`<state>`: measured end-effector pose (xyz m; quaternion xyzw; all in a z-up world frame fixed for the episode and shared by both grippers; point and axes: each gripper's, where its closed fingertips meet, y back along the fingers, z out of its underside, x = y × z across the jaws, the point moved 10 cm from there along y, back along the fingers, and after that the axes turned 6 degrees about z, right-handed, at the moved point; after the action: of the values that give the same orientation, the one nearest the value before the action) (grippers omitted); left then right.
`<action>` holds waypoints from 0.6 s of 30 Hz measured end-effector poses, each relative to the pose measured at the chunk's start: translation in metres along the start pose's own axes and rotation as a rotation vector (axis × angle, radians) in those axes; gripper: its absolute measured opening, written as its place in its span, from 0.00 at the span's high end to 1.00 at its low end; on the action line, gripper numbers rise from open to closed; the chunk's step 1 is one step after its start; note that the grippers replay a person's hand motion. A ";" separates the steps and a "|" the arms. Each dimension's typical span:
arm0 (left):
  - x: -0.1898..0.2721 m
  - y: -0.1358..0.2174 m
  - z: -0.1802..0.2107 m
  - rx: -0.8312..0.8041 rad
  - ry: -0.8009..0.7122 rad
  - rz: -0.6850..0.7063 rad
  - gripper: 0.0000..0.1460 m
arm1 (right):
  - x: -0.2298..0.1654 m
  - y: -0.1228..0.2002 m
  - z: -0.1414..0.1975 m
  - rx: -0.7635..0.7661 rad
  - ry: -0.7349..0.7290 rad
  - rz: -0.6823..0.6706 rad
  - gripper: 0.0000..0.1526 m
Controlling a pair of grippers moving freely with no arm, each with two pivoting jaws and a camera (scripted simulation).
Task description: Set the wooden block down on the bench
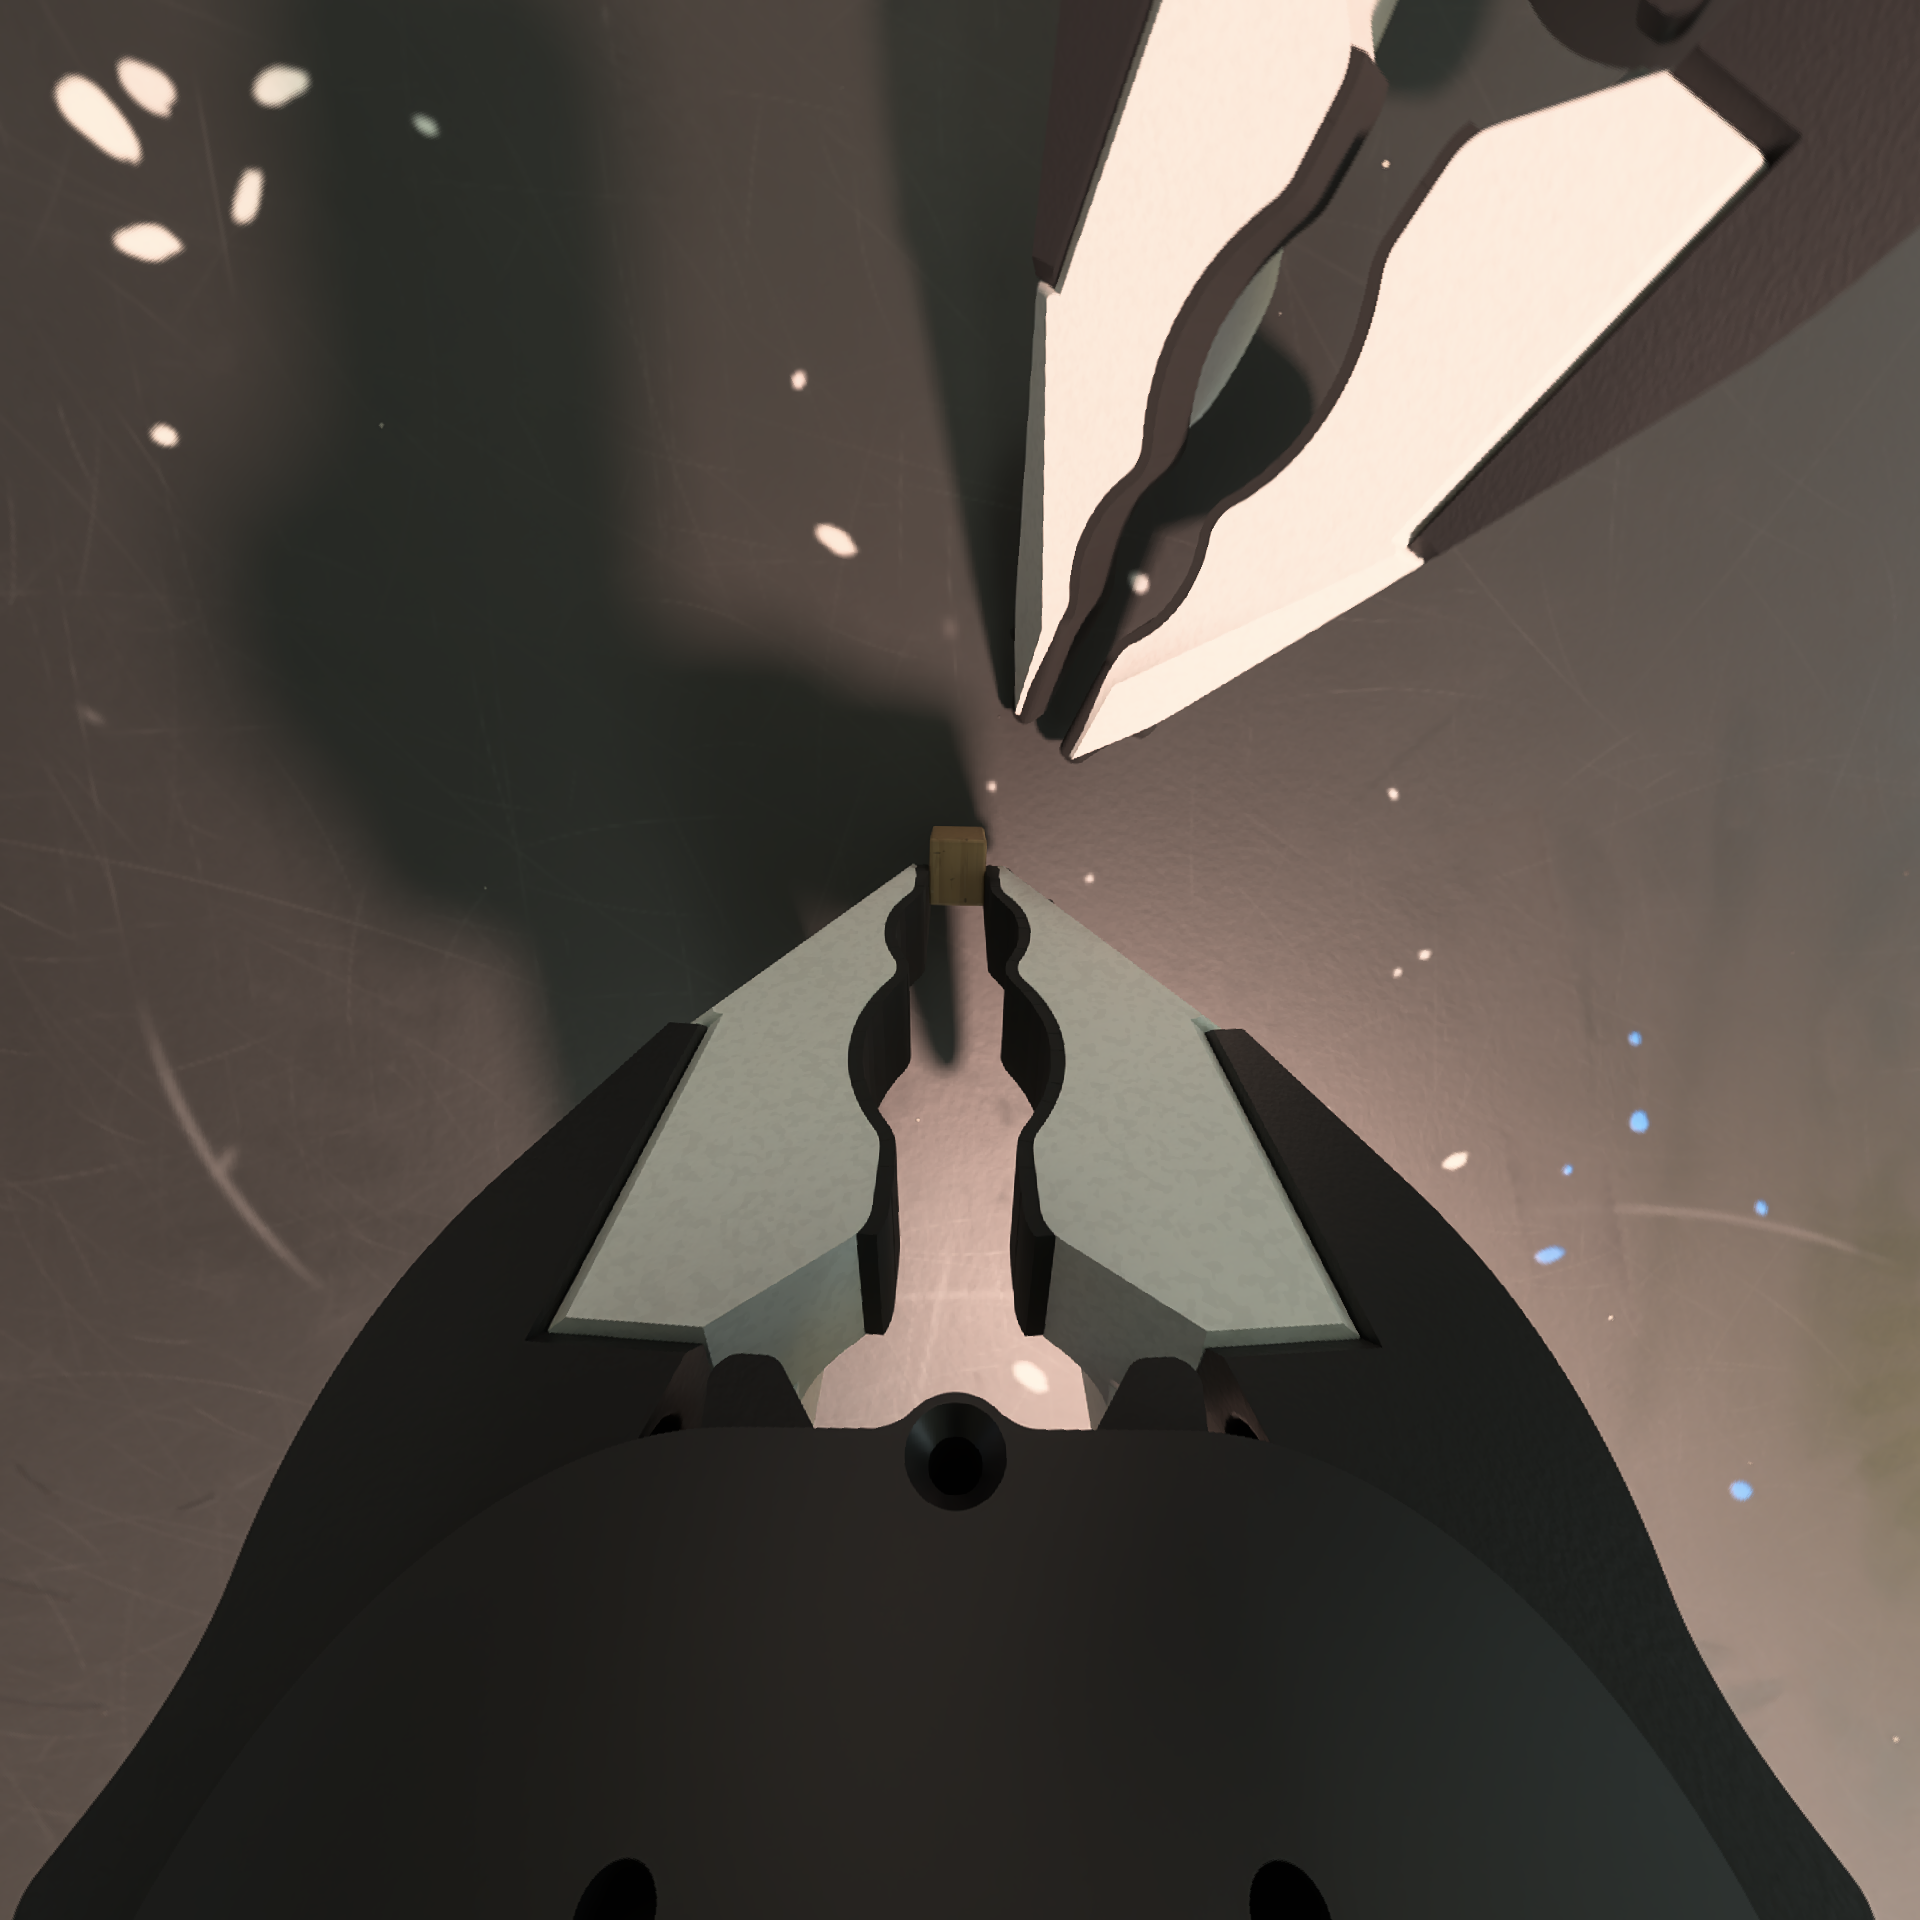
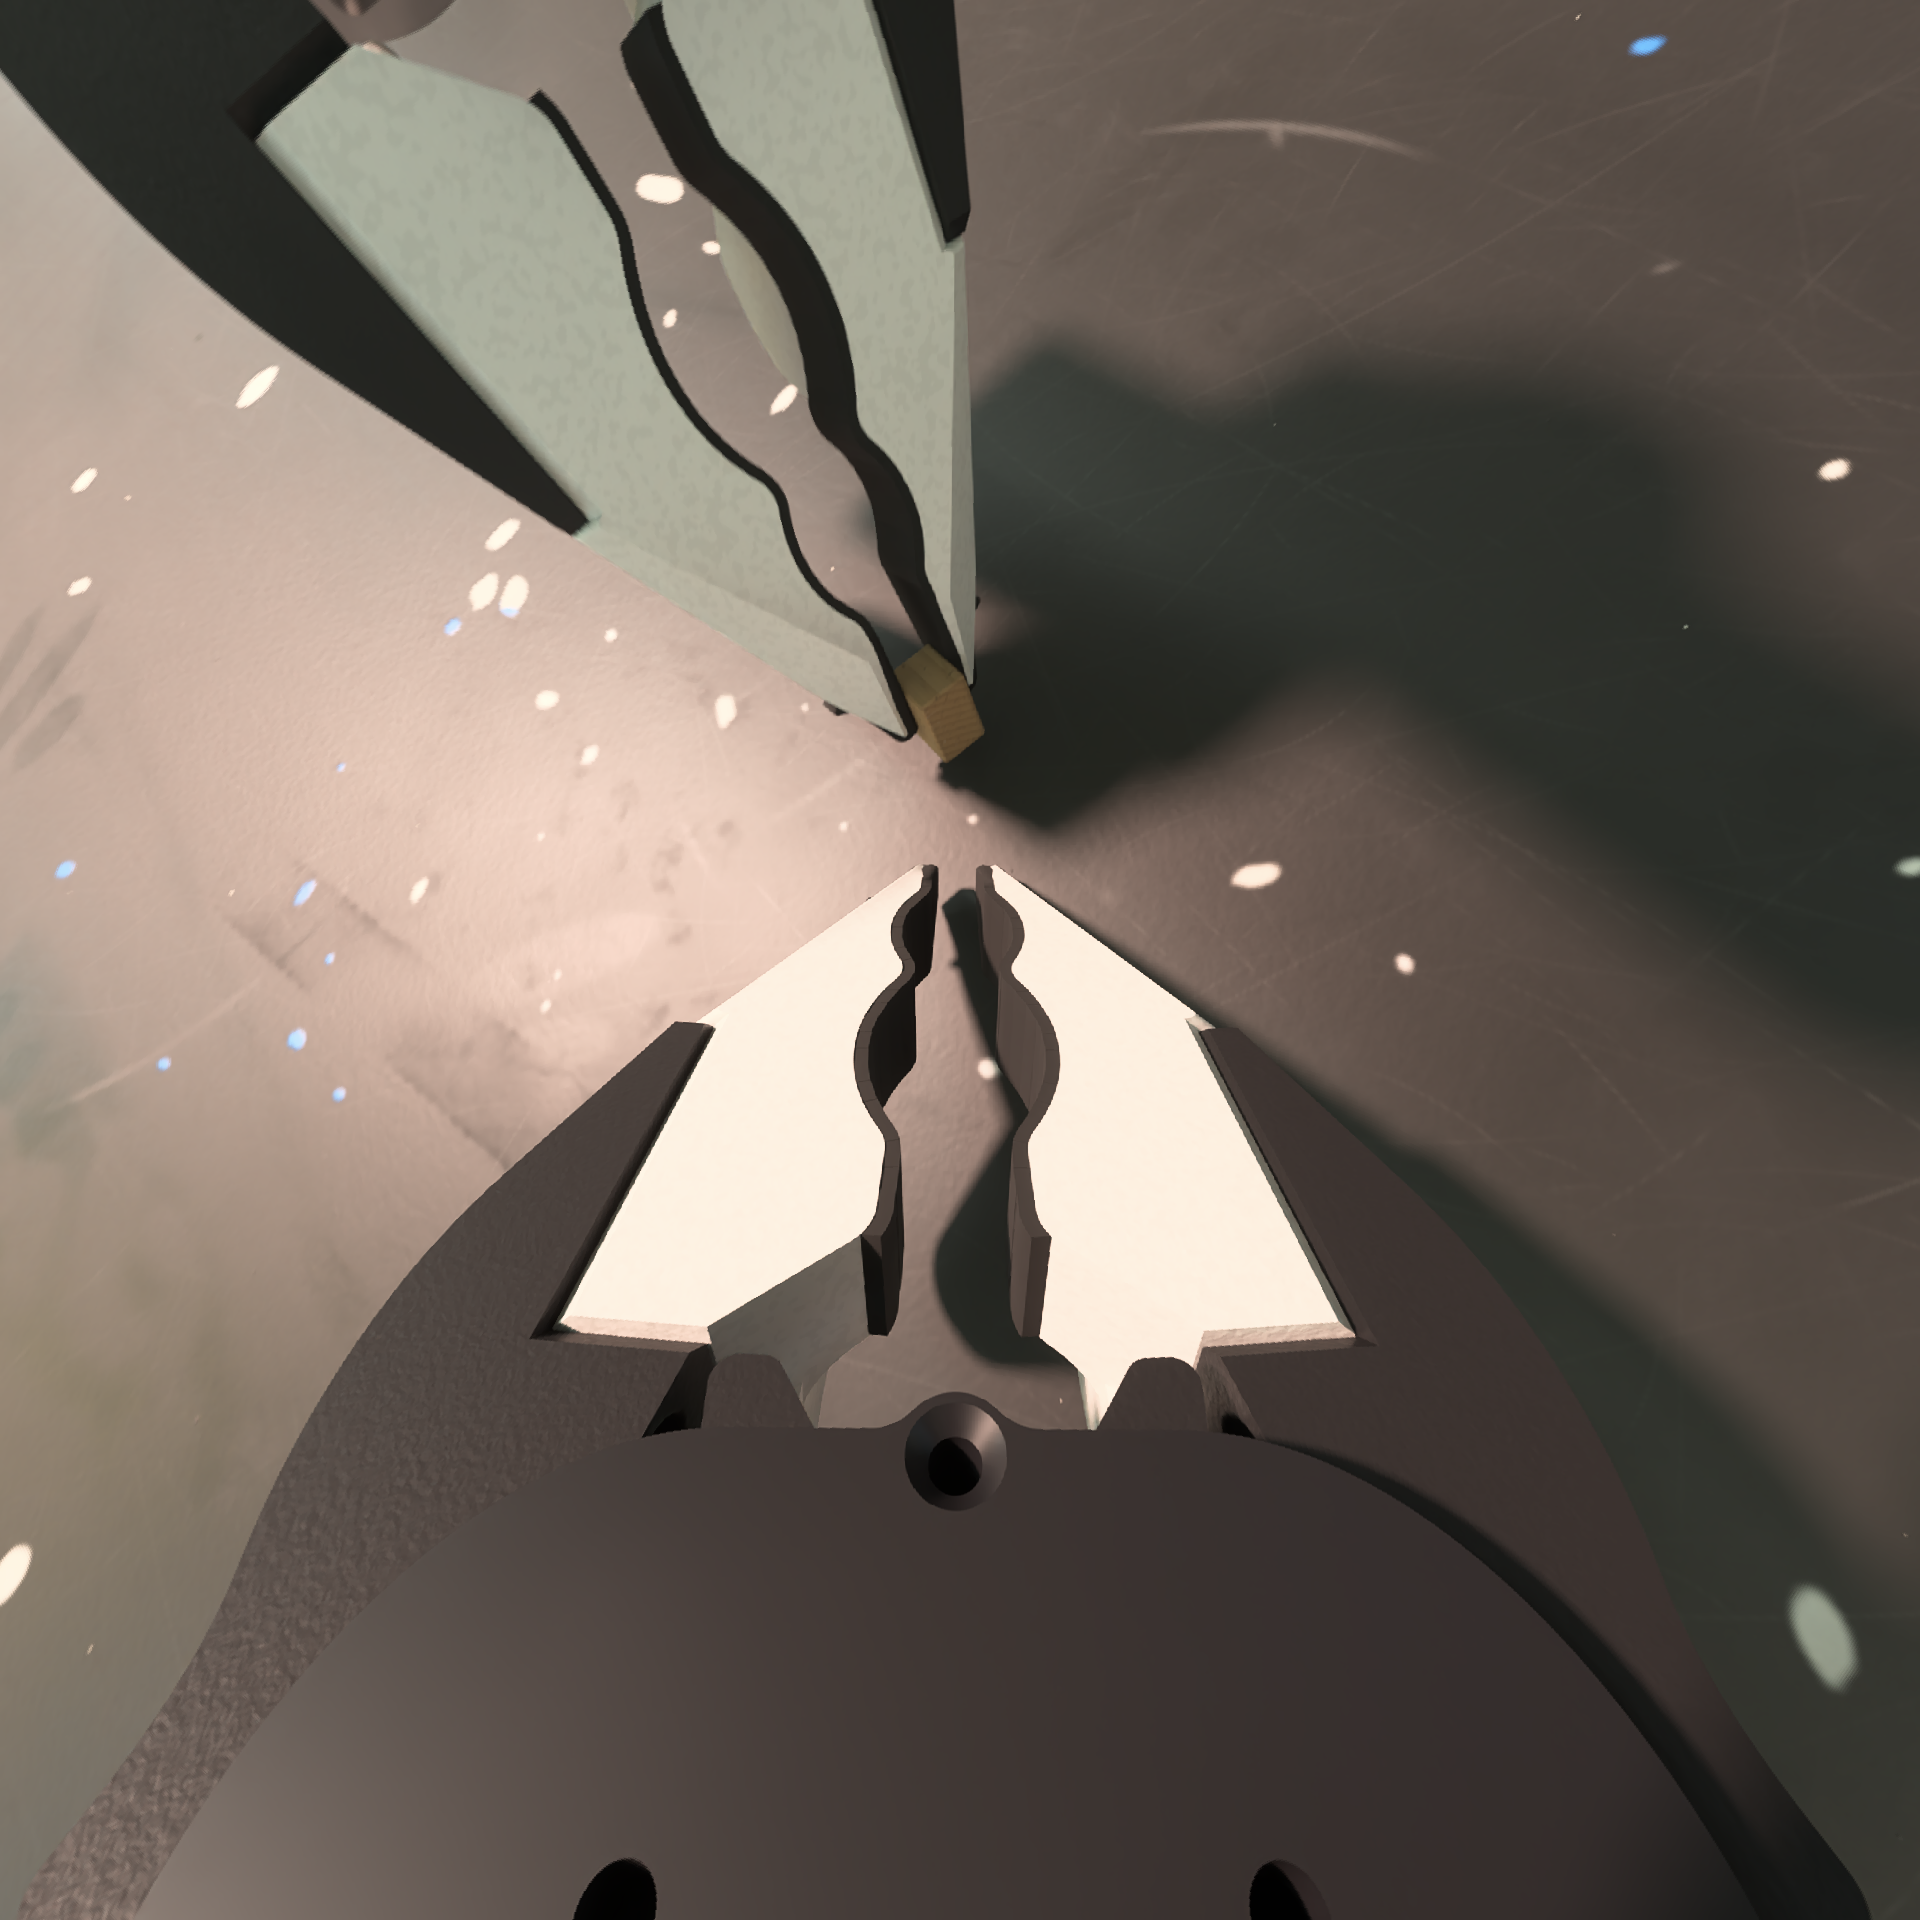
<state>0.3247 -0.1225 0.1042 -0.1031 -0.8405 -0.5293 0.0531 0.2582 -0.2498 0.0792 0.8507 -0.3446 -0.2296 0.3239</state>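
A small wooden block (image 1: 956,865) is pinched between the tips of my left gripper (image 1: 954,885), which has grey-green fingers and is shut on it. In the right wrist view the block (image 2: 945,717) sticks out of the left gripper (image 2: 928,698) just above the bench (image 2: 540,831), with its shadow close beneath it. I cannot tell whether it touches the surface. My right gripper (image 2: 956,883), with white fingers, is shut on nothing, a short way from the block. In the left wrist view the right gripper (image 1: 1051,732) points down from the upper right.
The bench (image 1: 1507,831) is a scratched grey-brown surface dotted with white and blue paint specks (image 1: 1636,1122). Dark shadows of both grippers (image 1: 520,623) lie across it. No other objects show.
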 end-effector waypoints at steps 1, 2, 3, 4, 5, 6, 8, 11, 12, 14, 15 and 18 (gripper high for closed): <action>0.000 0.000 0.000 0.001 0.011 -0.005 0.93 | -0.001 -0.001 -0.001 0.003 -0.003 0.012 0.96; 0.000 0.000 0.001 0.003 0.019 -0.007 0.93 | -0.001 -0.002 -0.002 0.004 -0.014 0.017 0.96; 0.000 0.001 0.001 0.008 0.024 -0.009 0.93 | -0.002 -0.003 -0.002 0.011 -0.028 0.029 0.97; 0.000 0.002 0.001 0.014 0.031 -0.018 0.93 | -0.003 -0.004 -0.003 0.023 -0.035 0.050 0.97; 0.001 0.003 0.002 0.021 0.040 -0.024 0.93 | -0.003 -0.005 -0.003 0.029 -0.037 0.060 0.98; 0.000 0.005 0.003 0.029 0.051 -0.026 0.93 | -0.002 -0.006 -0.005 0.030 -0.041 0.071 0.98; -0.001 0.007 0.007 0.032 0.072 -0.040 0.93 | 0.002 -0.007 -0.007 0.040 -0.091 0.107 1.00; -0.005 0.009 0.011 0.045 0.107 -0.052 0.93 | 0.008 -0.010 -0.009 0.067 -0.165 0.142 1.00; -0.006 0.010 0.012 0.043 0.115 -0.060 0.93 | 0.009 -0.011 -0.010 0.073 -0.189 0.147 1.00; -0.006 0.010 0.012 0.038 0.119 -0.079 0.93 | 0.008 -0.013 -0.012 0.084 -0.215 0.159 1.00; -0.005 0.010 0.012 0.045 0.123 -0.083 0.93 | 0.006 -0.013 -0.012 0.091 -0.220 0.142 1.00; -0.004 0.010 0.013 0.054 0.116 -0.106 0.93 | 0.006 -0.009 -0.010 0.121 -0.232 0.122 1.00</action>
<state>0.3308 -0.1073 0.1062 -0.0259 -0.8543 -0.5136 0.0765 0.2727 -0.2453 0.0789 0.8137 -0.4442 -0.2852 0.2434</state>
